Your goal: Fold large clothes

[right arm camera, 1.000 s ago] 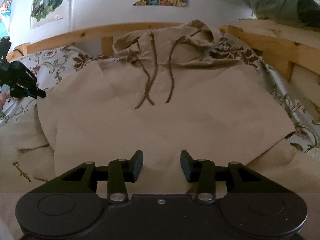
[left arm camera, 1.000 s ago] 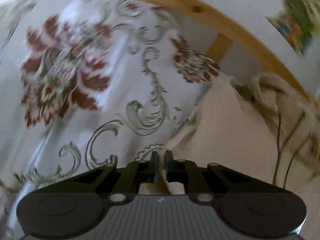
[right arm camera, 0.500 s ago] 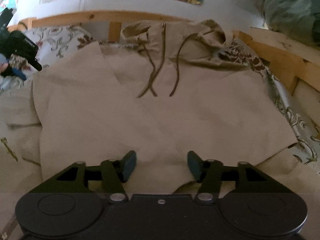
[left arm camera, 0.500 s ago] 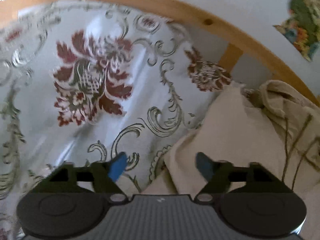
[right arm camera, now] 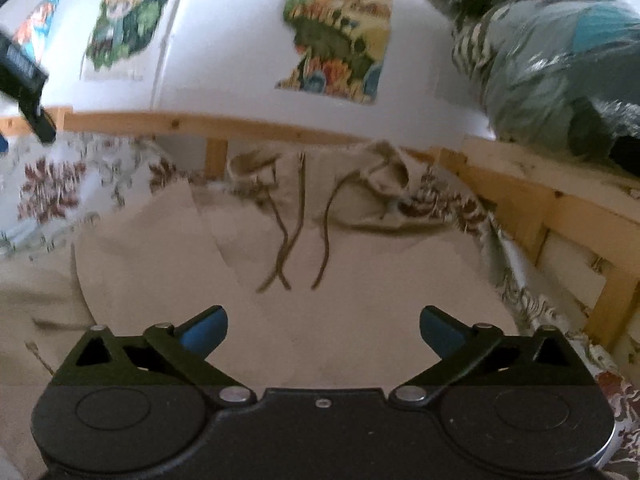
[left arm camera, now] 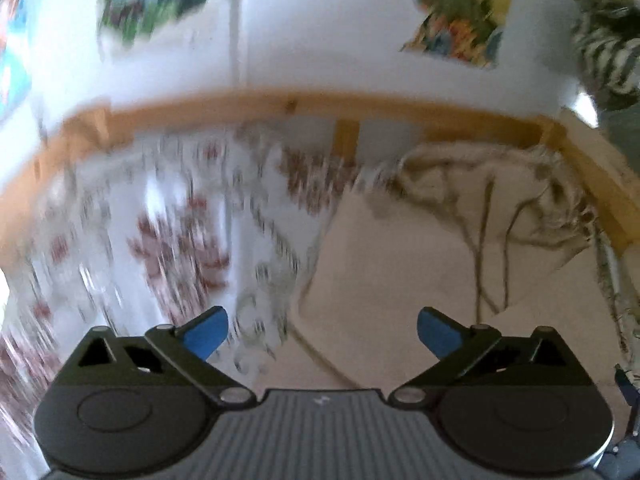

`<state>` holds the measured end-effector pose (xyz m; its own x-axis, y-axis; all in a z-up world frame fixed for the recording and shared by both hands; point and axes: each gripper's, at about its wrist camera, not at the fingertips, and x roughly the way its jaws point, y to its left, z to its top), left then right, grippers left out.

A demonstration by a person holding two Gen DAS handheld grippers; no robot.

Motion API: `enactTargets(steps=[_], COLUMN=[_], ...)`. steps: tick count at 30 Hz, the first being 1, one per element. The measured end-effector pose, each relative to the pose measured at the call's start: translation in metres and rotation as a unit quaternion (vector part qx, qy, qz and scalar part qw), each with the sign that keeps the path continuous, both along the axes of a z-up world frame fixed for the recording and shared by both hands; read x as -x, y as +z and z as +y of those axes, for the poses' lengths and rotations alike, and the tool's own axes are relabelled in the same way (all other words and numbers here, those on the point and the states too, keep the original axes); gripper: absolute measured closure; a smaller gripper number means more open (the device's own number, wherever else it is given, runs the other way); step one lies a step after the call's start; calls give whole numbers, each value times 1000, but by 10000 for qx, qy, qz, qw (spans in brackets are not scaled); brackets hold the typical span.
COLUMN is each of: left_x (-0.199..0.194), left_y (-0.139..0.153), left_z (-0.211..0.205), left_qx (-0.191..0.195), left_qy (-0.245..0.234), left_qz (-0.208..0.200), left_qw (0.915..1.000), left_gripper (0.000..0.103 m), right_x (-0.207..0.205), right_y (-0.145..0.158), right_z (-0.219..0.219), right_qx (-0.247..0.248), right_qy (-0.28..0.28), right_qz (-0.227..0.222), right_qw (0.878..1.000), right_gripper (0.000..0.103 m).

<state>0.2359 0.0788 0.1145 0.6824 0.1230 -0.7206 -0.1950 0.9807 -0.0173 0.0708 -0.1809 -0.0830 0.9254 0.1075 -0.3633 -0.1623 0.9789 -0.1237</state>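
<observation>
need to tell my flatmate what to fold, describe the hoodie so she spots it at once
On the wooden-framed bed with the white floral bedsheet lies a plain beige cloth hoodie, spread flat, hood toward the wall. Its dark brown drawstrings set it apart.

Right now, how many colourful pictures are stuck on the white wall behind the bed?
3 show whole or nearly: a red-blue one far left, a green one beside it, a large one mid-wall. A fourth peeks in at the top edge; others may be hidden.

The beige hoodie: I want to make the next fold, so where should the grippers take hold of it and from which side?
Probably pinch the beige hoodie at its near bottom edge, coming in low from the near side. It lies flat, hood toward the headboard, so that edge is closest. Both the left gripper and the right gripper are open.
</observation>
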Motion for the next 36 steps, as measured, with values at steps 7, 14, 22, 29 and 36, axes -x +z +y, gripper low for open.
enactTargets(steps=[7, 14, 22, 29, 36], left_x=[-65, -148, -266, -329, -294], left_y=[22, -67, -113, -142, -156], left_z=[-28, -11, 9, -11, 7], left_qx=[-773, -631, 8, 403, 1217], left_qy=[-863, -1062, -592, -967, -281], left_qz=[-636, -1265, -1457, -1132, -2235], left_qw=[9912, 9842, 9876, 9880, 9667], left_gripper=[1, 1, 18, 43, 101], right_x=[3, -22, -184, -301, -324], right_y=[19, 24, 60, 75, 65], right_z=[-10, -31, -42, -20, -14], right_qx=[-310, -298, -424, 755, 1151], right_qy=[-552, -973, -1175, -821, -973], right_qz=[-327, -402, -14, 73, -236], right_qw=[9975, 9940, 9922, 9937, 9883], right_gripper=[1, 6, 36, 39, 97])
